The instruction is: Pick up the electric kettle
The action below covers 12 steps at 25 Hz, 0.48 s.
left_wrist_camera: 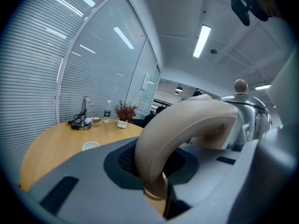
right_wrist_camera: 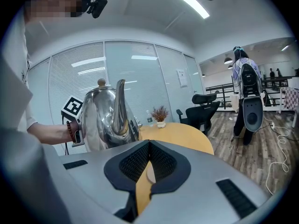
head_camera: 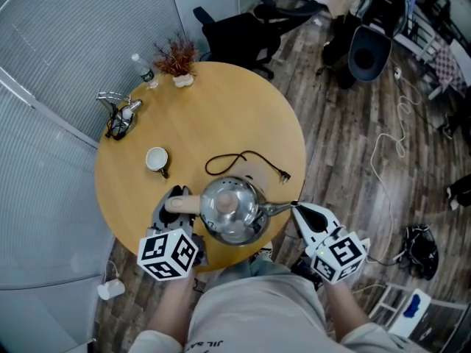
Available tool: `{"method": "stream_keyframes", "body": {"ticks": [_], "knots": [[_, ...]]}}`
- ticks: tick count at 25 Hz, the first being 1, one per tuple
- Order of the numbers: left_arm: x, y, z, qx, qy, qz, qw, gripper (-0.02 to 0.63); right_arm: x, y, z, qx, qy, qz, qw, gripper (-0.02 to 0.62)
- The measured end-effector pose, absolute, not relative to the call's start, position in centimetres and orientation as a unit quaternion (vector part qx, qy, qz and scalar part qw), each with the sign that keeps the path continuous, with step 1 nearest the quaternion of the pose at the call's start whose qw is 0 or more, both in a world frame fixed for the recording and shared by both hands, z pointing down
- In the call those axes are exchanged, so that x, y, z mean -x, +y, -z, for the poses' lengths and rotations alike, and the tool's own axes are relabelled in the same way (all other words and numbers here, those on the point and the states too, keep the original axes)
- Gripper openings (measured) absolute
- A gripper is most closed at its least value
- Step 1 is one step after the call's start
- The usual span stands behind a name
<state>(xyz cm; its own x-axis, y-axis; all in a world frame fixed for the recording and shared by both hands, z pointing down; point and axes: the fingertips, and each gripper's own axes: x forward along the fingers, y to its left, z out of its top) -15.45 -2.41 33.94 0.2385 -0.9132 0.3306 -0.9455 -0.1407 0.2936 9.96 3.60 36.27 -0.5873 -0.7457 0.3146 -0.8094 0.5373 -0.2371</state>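
Note:
A shiny steel electric kettle point(head_camera: 232, 210) with a knob lid stands over the near edge of the round wooden table point(head_camera: 213, 116). Whether it rests on the table I cannot tell. Its curved beige handle point(left_wrist_camera: 187, 125) points left, and my left gripper point(head_camera: 176, 201) is shut on it, pads pressed on both sides of the handle point(head_camera: 184, 204). The thin spout point(right_wrist_camera: 119, 106) points right. My right gripper point(head_camera: 296, 207) sits just off the spout tip, shut, with nothing between its pads point(right_wrist_camera: 135, 164). In the right gripper view the kettle point(right_wrist_camera: 105, 120) rises at left beyond the jaws.
A black power cord point(head_camera: 246, 157) with a plug lies on the table behind the kettle. A white cup point(head_camera: 156, 158) stands to the left. At the far edge are a metal stand with cables point(head_camera: 118, 115), a water bottle point(head_camera: 143, 68) and a small dried plant point(head_camera: 176, 57). Office chairs point(head_camera: 235, 28) stand beyond.

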Motion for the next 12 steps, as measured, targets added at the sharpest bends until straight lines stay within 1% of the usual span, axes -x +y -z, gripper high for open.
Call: {"method": "stream_keyframes", "body": {"ticks": [12], "knots": [[15.16, -1.57, -33.88, -0.753, -0.617, -0.037, 0.225, 0.072, -10.67, 4.4, -36.22, -0.451, -0.87, -0.178, 0.09, 0.032]]}}
